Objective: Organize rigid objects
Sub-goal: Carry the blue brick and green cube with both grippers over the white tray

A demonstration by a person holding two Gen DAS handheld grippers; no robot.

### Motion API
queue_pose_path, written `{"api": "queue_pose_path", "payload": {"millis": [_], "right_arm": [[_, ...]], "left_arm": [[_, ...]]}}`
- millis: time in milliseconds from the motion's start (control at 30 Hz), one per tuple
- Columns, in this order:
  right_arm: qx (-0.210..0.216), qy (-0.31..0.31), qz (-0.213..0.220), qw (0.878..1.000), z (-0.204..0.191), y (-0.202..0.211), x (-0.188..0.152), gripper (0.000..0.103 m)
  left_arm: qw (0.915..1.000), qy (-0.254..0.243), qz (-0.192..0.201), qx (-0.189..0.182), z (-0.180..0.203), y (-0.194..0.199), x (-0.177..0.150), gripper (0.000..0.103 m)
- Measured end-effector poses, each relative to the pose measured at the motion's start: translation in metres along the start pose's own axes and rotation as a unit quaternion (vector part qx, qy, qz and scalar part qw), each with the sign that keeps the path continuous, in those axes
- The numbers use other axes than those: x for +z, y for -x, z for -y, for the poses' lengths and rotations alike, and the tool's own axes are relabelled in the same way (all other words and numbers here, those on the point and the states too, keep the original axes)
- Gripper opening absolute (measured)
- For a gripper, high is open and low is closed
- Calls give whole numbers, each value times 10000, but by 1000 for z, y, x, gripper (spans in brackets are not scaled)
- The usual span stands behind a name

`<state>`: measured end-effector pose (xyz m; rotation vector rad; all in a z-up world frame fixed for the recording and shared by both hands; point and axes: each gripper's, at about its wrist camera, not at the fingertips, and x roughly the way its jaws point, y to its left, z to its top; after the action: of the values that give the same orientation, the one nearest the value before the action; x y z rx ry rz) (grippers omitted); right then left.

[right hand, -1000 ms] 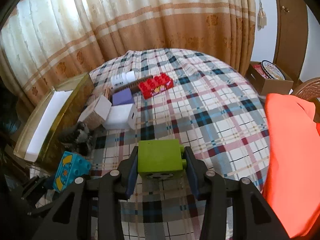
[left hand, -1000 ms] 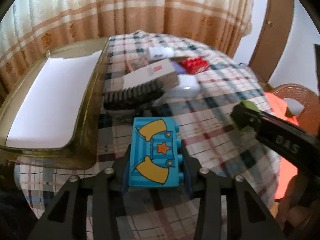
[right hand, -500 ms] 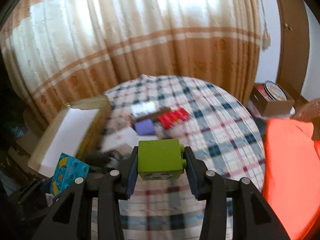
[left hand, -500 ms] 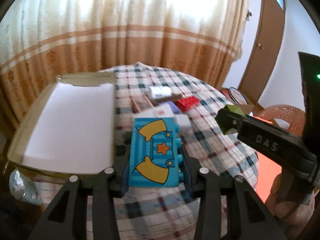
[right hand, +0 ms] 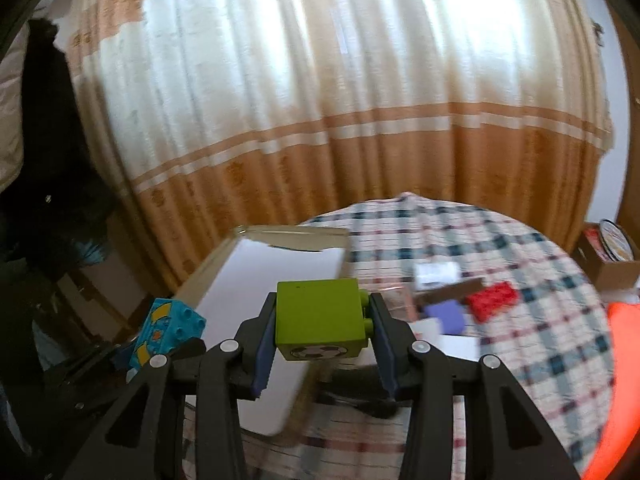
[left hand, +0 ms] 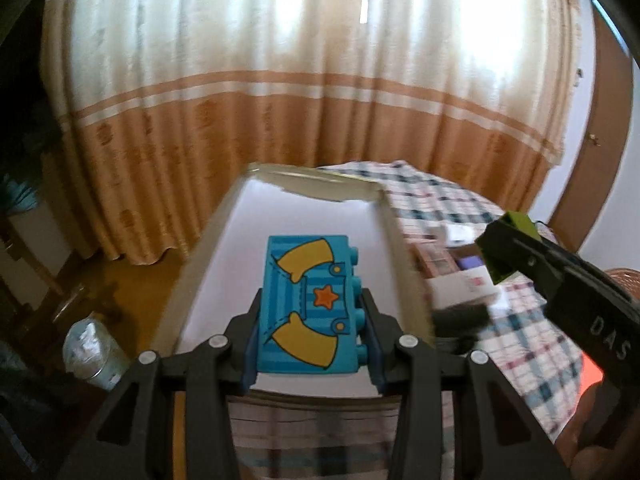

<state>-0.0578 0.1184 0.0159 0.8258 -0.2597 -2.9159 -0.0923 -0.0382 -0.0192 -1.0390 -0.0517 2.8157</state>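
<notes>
Blue toy brick (left hand: 308, 304) was held clamped in left gripper (left hand: 310, 344) above white-lined tray (left hand: 384, 216) | green toy brick (right hand: 320, 318) was clamped in right gripper (right hand: 322, 344) beside it | step judged: carry to tray | next: bricks to be lowered inside, jaws parted.

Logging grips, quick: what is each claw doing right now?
Left claw: closed on the blue block.
Right claw: closed on the green block.

Tray (left hand: 394, 236) on table (right hand: 520, 240), left of clutter (right hand: 452, 300)
</notes>
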Motion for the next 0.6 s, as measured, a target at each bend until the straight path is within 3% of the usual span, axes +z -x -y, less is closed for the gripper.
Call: {"api": "queue_pose_path", "payload": {"millis": [400, 600], "right_arm": [[522, -74, -576, 9969, -18, -60, -12, 46], [503, -46, -780, 9957, -24, -78, -21, 46]], "left_arm": [[9987, 183, -199, 426, -25, -27, -6, 42], [9982, 195, -275, 506, -29, -36, -9, 42]]}}
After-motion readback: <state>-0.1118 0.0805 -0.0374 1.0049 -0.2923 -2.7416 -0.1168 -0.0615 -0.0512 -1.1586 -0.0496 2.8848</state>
